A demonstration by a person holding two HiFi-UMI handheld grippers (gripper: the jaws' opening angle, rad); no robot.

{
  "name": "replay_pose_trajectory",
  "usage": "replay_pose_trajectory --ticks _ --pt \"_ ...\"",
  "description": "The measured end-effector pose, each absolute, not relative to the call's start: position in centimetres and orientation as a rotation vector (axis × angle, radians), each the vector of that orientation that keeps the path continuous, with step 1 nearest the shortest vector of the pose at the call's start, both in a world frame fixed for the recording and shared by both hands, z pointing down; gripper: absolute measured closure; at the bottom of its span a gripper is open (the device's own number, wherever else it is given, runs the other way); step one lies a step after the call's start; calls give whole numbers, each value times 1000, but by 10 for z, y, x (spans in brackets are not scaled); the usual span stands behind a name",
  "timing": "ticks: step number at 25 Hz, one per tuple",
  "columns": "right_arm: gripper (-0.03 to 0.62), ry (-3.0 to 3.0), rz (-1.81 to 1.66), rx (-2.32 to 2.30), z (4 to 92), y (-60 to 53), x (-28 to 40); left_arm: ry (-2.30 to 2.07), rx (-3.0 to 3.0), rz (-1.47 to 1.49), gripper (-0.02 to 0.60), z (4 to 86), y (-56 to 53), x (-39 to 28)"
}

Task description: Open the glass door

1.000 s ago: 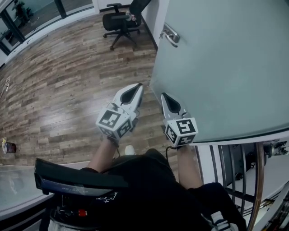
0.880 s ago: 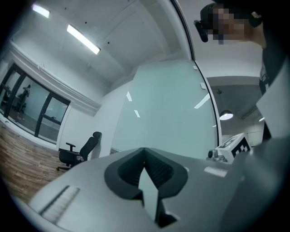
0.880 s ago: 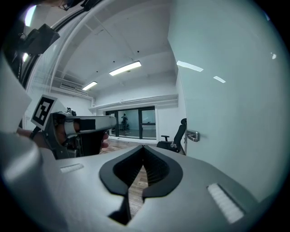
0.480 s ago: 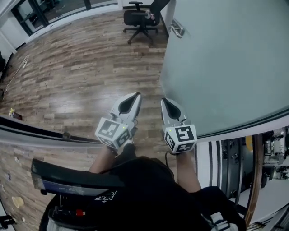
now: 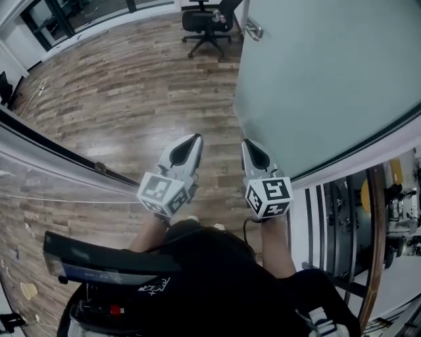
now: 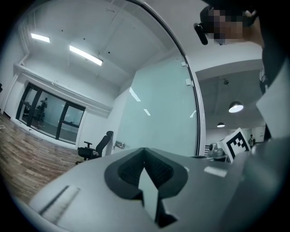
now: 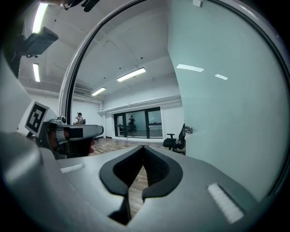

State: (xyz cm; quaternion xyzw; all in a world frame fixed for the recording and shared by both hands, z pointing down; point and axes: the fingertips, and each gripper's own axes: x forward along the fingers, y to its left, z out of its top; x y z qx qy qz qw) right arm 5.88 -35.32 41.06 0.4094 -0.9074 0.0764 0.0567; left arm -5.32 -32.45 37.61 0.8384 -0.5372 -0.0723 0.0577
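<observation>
Glass door (image 5: 329,79) is the big frosted pale-green panel filling the right side of the head view, with its metal handle (image 5: 253,29) way up at the far end, close to a black office chair (image 5: 207,20) on the wooden floor (image 5: 131,85). Both grippers are held out side by side in front of the person, pointing roughly level. The left gripper (image 5: 195,137) sits over the floor, well clear of the door, and its own view shows the jaws pressed together at the tips with nothing in them. The right gripper (image 5: 247,142) is just beside the door's face, and in its own view the jaws are closed on nothing too, with the frosted panel running along their right. I can't see either one touching the door or the handle. Over on the left of the head view a clear glass pane with a dark edge strip (image 5: 59,153) cuts diagonally across the floor.
</observation>
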Motion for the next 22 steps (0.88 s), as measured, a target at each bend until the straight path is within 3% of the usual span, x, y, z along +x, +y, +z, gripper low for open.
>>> replay_pose_trajectory --ticks 22 --pt "592 -2662 180 1473 383 -316 65 -1522 2607 -293 581 362 -299 -84"
